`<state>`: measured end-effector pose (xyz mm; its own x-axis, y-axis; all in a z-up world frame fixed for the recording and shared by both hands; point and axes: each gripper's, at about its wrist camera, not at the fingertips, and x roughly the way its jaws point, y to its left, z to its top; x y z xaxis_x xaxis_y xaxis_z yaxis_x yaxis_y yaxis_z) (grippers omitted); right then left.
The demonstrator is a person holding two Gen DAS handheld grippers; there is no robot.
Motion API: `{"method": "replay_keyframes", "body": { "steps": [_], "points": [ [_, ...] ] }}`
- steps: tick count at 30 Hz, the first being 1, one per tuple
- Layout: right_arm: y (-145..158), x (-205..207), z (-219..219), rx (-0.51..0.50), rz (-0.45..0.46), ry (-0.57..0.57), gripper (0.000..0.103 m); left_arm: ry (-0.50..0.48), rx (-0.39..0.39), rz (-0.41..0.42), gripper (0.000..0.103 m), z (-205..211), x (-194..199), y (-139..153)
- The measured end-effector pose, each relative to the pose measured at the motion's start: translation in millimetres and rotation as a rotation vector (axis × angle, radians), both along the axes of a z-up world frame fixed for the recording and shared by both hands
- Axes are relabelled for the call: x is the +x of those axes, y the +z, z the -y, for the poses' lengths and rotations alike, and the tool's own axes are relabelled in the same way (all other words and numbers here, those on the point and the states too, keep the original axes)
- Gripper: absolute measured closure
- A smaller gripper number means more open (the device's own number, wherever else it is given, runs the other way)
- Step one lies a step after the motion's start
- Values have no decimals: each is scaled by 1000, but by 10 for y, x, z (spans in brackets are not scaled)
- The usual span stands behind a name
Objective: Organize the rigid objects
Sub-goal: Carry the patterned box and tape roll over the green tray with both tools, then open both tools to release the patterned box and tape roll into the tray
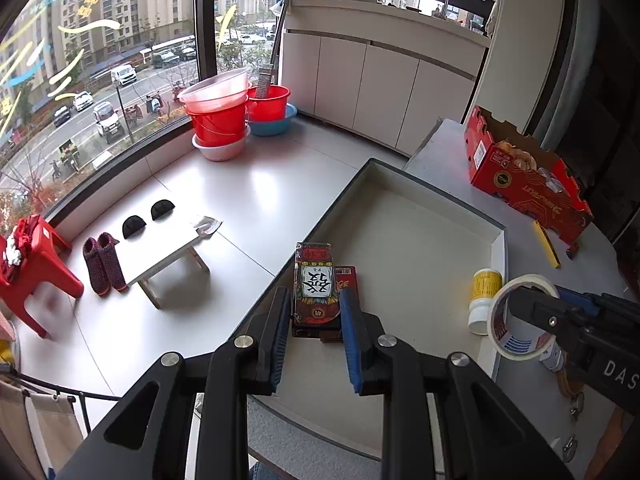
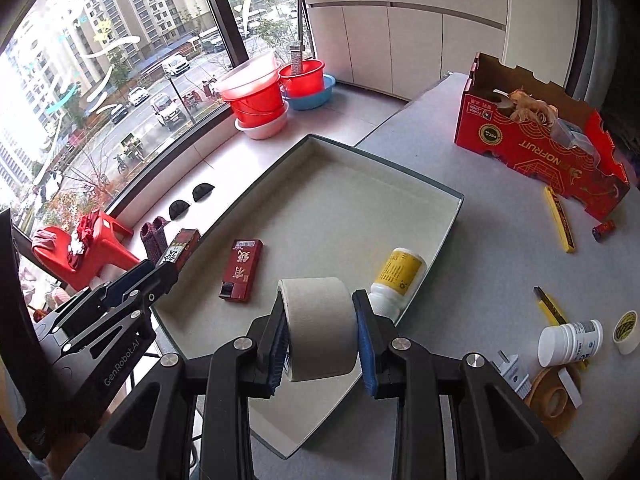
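Note:
My left gripper [image 1: 315, 300] is shut on a patterned card box [image 1: 314, 282] and holds it over the near left corner of the shallow grey tray [image 1: 496, 248]. It also shows in the right wrist view [image 2: 176, 254]. Under it in the tray lies a red box [image 2: 241, 269]. My right gripper [image 2: 320, 304] is shut on a roll of masking tape [image 2: 320, 328], held over the tray's near right part. A yellow-labelled white bottle [image 2: 396, 280] lies in the tray by its right wall.
On the table right of the tray are a red cardboard box [image 2: 540, 148], a yellow ruler [image 2: 559, 219], a utility knife [image 2: 552, 306], a white bottle [image 2: 570, 342], small tape rolls [image 2: 626, 332] and a brown tape roll [image 2: 554, 396]. Red buckets [image 2: 260, 96] stand by the window.

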<state>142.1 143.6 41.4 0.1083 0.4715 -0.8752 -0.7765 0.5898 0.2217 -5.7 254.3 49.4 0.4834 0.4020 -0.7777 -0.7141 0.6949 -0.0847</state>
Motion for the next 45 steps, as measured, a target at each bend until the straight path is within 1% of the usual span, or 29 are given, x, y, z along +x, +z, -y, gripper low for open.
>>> {"method": "replay_keyframes", "body": {
  "steps": [5, 9, 19, 27, 32, 41, 45],
  "points": [
    [-46, 136, -121, -5, -7, -12, 71, -17, -10, -4, 76, -25, 201, -21],
    [-105, 228, -192, -8, -28, -23, 71, -43, -2, -14, 76, -4, 383, -37],
    [-247, 384, -245, -35, -35, -40, 71, -70, 19, -53, 76, -3, 685, -126],
    [-297, 473, -281, -47, -38, -46, 71, -76, 14, -79, 76, -37, 812, -214],
    [-373, 534, -319, -47, -73, -52, 71, -75, 10, -88, 76, -64, 871, -251],
    [-432, 623, -371, -55, -72, -64, 71, -70, 25, -94, 76, -90, 958, -259],
    [-495, 638, -424, -72, -71, -67, 71, -72, 11, -110, 76, -110, 1022, -312]
  ]
}}
